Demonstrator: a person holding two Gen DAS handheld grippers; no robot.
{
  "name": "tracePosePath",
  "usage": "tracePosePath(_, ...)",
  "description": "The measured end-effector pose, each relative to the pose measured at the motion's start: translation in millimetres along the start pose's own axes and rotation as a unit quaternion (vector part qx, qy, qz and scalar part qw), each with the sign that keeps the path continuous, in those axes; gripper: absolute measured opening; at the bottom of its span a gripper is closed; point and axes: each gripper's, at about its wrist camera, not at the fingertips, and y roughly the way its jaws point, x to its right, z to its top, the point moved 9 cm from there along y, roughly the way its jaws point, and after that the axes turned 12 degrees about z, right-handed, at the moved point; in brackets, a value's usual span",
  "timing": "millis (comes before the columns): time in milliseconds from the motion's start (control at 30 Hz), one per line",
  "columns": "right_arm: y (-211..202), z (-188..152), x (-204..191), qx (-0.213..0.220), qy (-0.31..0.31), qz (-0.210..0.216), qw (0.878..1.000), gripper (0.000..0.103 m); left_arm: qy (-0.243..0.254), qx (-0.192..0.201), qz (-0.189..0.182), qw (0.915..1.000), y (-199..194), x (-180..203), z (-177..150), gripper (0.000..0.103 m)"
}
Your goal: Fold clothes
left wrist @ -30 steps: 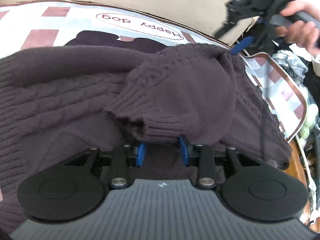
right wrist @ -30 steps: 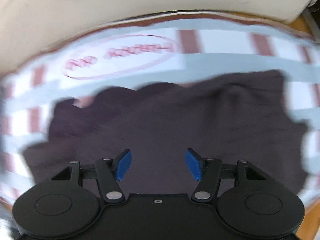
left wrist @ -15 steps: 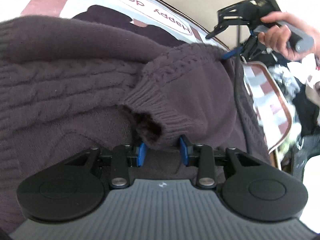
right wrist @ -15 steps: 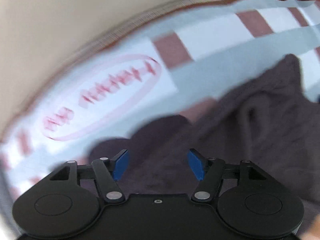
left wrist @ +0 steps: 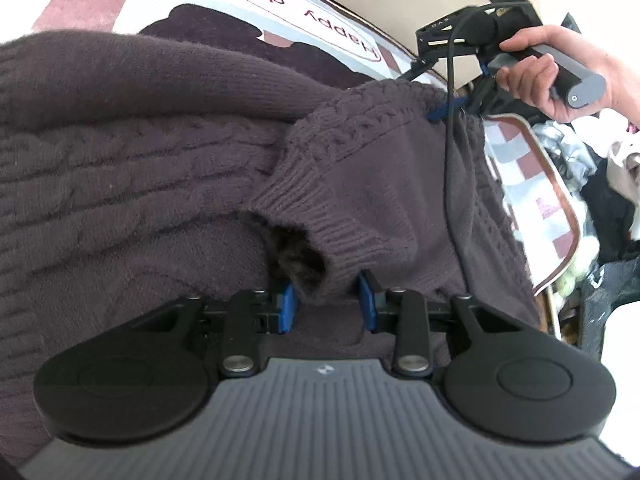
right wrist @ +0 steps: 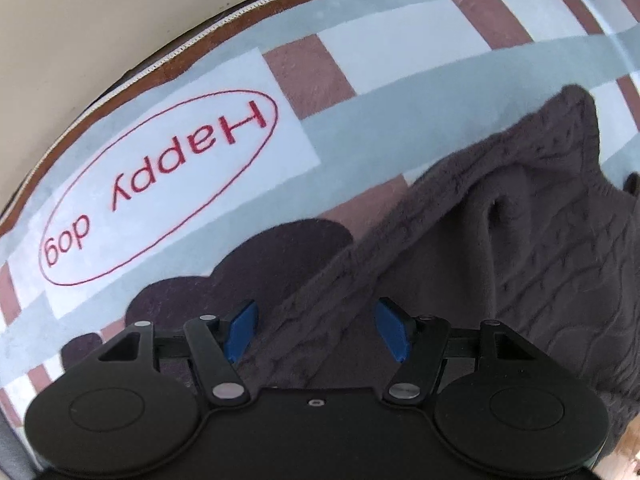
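Where the checked mat point(right wrist: 384, 56) spreads in pale blue, white and dusty-red squares, a brown piped edge runs round it and a red oval holds the words "Happy dog" point(right wrist: 160, 196), read upside down from both cameras; a plain cream wall point(right wrist: 80, 20) rises just behind it. On this mat lies the dark purple-brown cable-knit sweater point(left wrist: 120, 168), thick and fuzzy, with rope-like cables across its body and a ribbed cuff point(left wrist: 320, 220) at the end of a sleeve folded over the body. The left claw point(left wrist: 327, 304) is clenched on the sleeve just below that cuff, the knit bunched between its blue pads. The right claw point(right wrist: 318, 330) points down over the sweater's edge, a fold of knit lying between its blue fingers point(right wrist: 240, 330); its jaws have just been closing, yet the pads stand visibly apart from the fabric on either side, so the grasp is not yet made. Only the left wrist view shows the person's right hand point(left wrist: 552, 72) round the grey handle of that tool, a black cable point(left wrist: 450, 140) hanging across the sweater, and a jumble of other clothes point(left wrist: 600, 184) beyond the mat's right rim. Only the right wrist view shows the lettering in full and the sweater's far corner point(right wrist: 576, 108) lifted into a peak against the checks.
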Motion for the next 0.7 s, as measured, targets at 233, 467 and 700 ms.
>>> tracePosePath(233, -66, -18, -5, 0.088, -0.105, 0.101, 0.985, 0.011, 0.03, 0.066, 0.046, 0.9963, -24, 0, 15, 0.019)
tracePosePath(467, -201, -102, 81, 0.207, -0.09, 0.25, 0.942, 0.011, 0.103, 0.248, 0.091, 0.9589, -140, 23, 47, 0.015)
tracePosePath(700, -100, -188, 198, 0.155, -0.085, 0.091, 0.98, 0.012, 0.083, 0.117, 0.09, 0.9856, -72, 13, 17, 0.017)
